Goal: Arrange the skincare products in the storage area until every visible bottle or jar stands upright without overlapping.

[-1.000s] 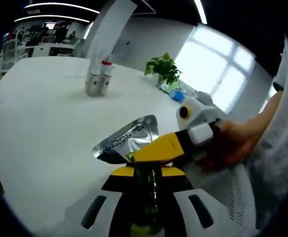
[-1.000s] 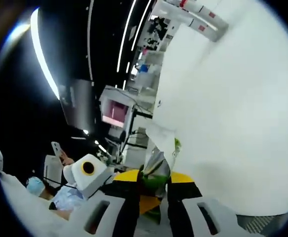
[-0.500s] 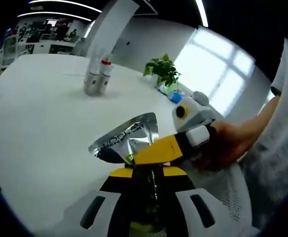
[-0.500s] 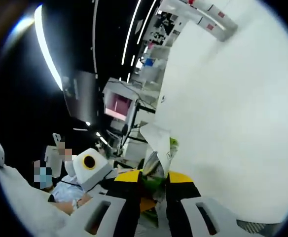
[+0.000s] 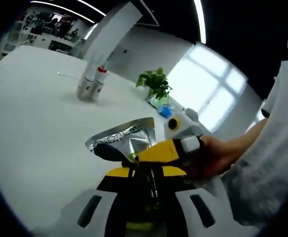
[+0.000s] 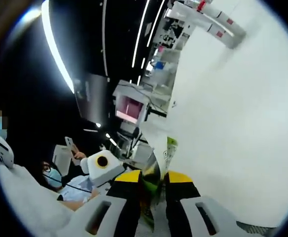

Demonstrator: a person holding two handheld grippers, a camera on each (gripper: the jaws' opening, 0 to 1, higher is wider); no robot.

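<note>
Jaws in the left gripper view [image 5: 151, 173] pinch a silver pouch [image 5: 122, 143] lifted over the white table's [image 5: 30, 128] near edge, 2 upright bottles [image 5: 90, 84] well apart beyond; the right gripper [image 6: 151, 190] view shows its jaws clamping the same pouch [image 6: 156, 158], likely steadying it.

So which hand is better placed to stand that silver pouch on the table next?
Probably the left. Both grip the silver pouch, but the left tongs face across the table toward the two upright bottles, while the right tongs come in rolled sideways.
</note>
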